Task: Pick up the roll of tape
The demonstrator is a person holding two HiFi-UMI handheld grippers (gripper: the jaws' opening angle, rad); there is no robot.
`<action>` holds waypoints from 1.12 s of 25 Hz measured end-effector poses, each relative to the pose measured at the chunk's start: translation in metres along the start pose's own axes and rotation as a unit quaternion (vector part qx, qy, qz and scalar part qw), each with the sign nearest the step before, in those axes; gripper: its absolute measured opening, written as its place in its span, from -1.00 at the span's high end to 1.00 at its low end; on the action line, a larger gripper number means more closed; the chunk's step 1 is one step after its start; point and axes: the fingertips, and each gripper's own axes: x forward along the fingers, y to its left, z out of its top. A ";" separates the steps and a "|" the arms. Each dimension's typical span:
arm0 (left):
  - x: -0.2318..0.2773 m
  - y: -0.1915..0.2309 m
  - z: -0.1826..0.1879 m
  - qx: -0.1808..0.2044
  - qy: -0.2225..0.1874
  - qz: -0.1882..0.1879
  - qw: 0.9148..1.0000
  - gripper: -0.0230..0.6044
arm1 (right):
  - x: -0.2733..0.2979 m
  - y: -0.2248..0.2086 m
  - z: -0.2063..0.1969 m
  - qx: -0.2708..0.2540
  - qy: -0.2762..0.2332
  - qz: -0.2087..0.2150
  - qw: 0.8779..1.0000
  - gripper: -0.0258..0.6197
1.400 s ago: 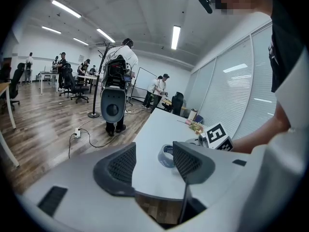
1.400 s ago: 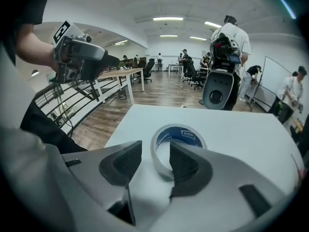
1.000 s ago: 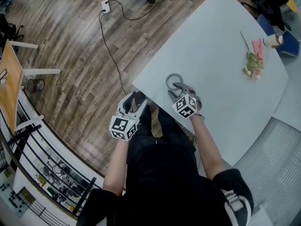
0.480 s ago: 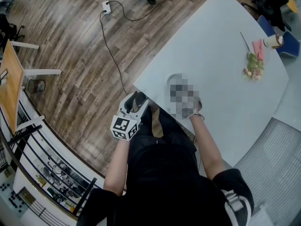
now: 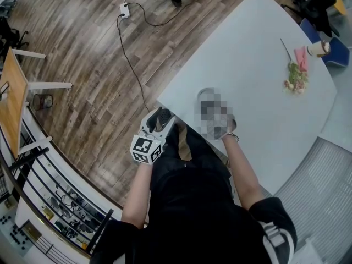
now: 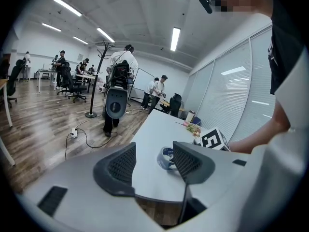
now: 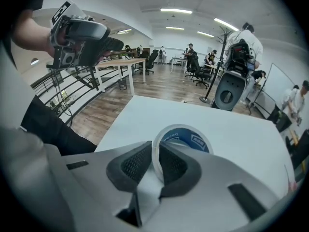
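The roll of tape [image 7: 186,138], clear with a blue-printed core, lies flat near the table's [image 5: 264,65] near corner. My right gripper [image 7: 155,154] points steeply down at it. Its jaws are closing, one pad inside the ring and one outside, and they pinch the roll's near wall. In the head view a mosaic patch hides most of this gripper [image 5: 214,114], and only the roll's far arc [image 5: 205,92] shows. My left gripper [image 6: 153,153] hangs open off the table's edge, apart from the roll [image 6: 165,158], with nothing between its pads.
A small bunch of flowers [image 5: 296,77] and a cup [image 5: 319,47] lie at the table's far right. A cable [image 5: 129,54] and power strip run over the wood floor on the left. A wooden desk [image 5: 11,98] and a railing stand further left.
Both hands keep their places. The right gripper stays at the roll's near side, and a mosaic patch now covers it.
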 end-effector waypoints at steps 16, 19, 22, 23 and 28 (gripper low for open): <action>-0.003 -0.007 0.012 0.015 -0.009 -0.011 1.000 0.17 | -0.021 -0.004 0.025 0.029 -0.041 -0.020 0.999 0.73; -0.004 -0.008 0.017 0.018 -0.014 -0.009 1.000 0.17 | -0.029 -0.007 0.030 0.030 -0.050 -0.021 0.998 0.74; -0.004 -0.008 0.022 0.025 -0.021 -0.008 0.999 0.17 | -0.036 -0.011 0.036 0.027 -0.058 -0.026 0.998 0.74; -0.005 -0.008 0.024 0.027 -0.023 -0.008 0.999 0.17 | -0.039 -0.011 0.039 0.025 -0.060 -0.029 0.997 0.74; -0.006 -0.009 0.034 0.029 -0.036 -0.006 0.999 0.17 | -0.053 -0.015 0.049 0.024 -0.074 -0.038 0.996 0.74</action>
